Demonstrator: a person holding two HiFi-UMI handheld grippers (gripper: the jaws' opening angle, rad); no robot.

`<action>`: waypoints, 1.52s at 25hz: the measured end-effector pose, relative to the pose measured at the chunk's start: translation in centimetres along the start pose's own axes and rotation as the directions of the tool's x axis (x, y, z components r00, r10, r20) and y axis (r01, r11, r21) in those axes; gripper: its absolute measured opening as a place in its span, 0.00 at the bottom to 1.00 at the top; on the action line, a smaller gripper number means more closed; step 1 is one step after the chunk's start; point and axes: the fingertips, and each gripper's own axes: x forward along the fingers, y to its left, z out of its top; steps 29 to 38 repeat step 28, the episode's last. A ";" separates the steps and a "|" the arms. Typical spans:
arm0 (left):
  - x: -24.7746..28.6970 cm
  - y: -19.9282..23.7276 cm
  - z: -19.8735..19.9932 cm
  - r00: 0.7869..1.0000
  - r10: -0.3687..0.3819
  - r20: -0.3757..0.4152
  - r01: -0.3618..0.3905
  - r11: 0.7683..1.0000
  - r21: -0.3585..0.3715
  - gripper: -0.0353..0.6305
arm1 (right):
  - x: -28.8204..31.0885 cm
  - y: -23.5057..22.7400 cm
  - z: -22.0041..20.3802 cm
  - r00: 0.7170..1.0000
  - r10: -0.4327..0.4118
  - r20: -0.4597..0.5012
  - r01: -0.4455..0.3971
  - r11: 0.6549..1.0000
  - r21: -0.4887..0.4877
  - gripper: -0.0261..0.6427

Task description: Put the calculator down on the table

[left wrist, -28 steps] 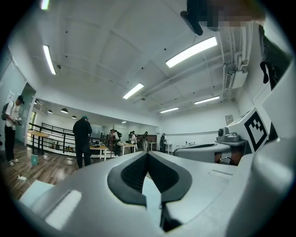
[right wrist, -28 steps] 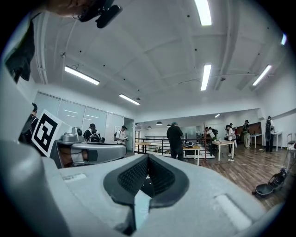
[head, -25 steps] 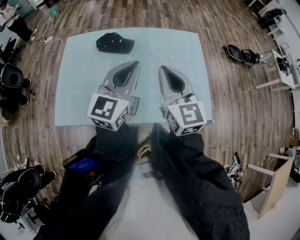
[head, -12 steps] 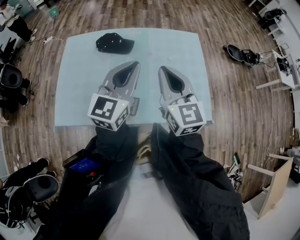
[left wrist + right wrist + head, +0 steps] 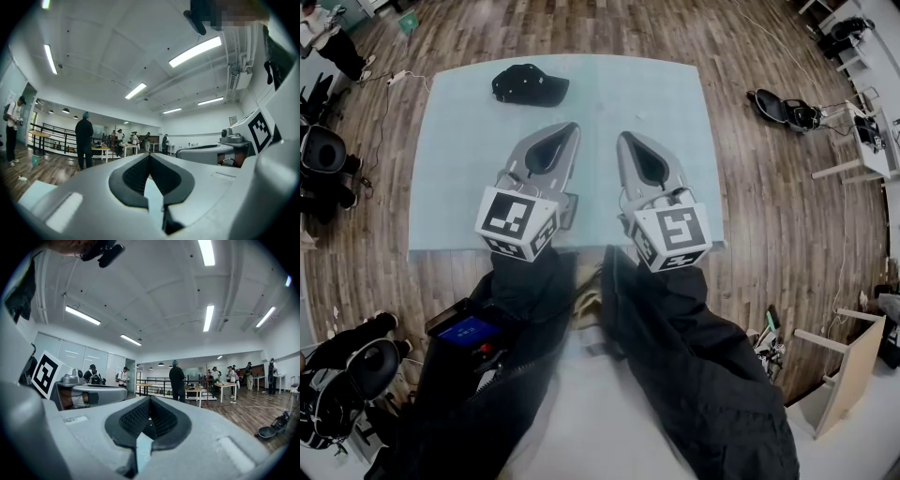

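Wood-plank flooring (image 5: 750,187) runs all round a pale blue-green table (image 5: 459,187), seen from steeply above. Toward the table's far left lies a black object (image 5: 530,86) shaped like a peaked cap; whether it is anything else cannot be told.

Nearer the front edge, the left gripper (image 5: 575,127) hangs over the table, pointing away from the person. Its marker cube (image 5: 517,223) sits at the rear, above a black sleeve (image 5: 525,291). In the left gripper view its jaws meet at the tips, and only the table's pale surface shows through the hollow behind them: it holds nothing. Below and left of that sleeve, a dark device with a blue screen (image 5: 467,328) sits at the person's side.

Just beside the left gripper, apart from it and roughly parallel, the right gripper (image 5: 622,137) also hangs over the table, its own cube (image 5: 673,234) behind. The right gripper view shows its jaws likewise closed tip to tip, with nothing between them.

The calculator cannot be picked out in any view.

On the floor to the right, well apart from the table, lies an open black case (image 5: 783,108).
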 end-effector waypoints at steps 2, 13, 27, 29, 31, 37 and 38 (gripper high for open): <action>0.0 0.0 0.0 1.000 0.001 -0.001 -0.001 1.000 0.000 0.05 | 0.0 -0.1 0.0 1.000 -0.005 0.001 0.005 1.000 0.002 0.04; 0.0 0.3 -0.2 1.000 0.006 -0.009 -0.006 1.000 0.005 0.05 | 0.3 0.0 0.0 1.000 0.003 0.005 -0.003 1.000 0.004 0.04; 0.3 0.0 -0.6 1.000 -0.001 -0.025 0.001 1.000 0.008 0.05 | 0.3 -0.1 -0.3 1.000 0.006 0.000 -0.006 1.000 0.009 0.04; 0.3 -0.1 -0.6 1.000 -0.001 -0.026 0.001 1.000 0.008 0.05 | 0.3 -0.1 -0.3 1.000 0.006 0.000 -0.006 1.000 0.010 0.04; 0.3 -0.1 -0.6 1.000 -0.001 -0.026 0.001 1.000 0.008 0.05 | 0.3 -0.1 -0.3 1.000 0.006 0.000 -0.006 1.000 0.010 0.04; 0.3 -0.1 -0.6 1.000 -0.001 -0.026 0.001 1.000 0.008 0.05 | 0.3 -0.1 -0.3 1.000 0.006 0.000 -0.006 1.000 0.010 0.04; 0.3 -0.1 -0.6 1.000 -0.001 -0.026 0.001 1.000 0.008 0.05 | 0.3 -0.1 -0.3 1.000 0.006 0.000 -0.006 1.000 0.010 0.04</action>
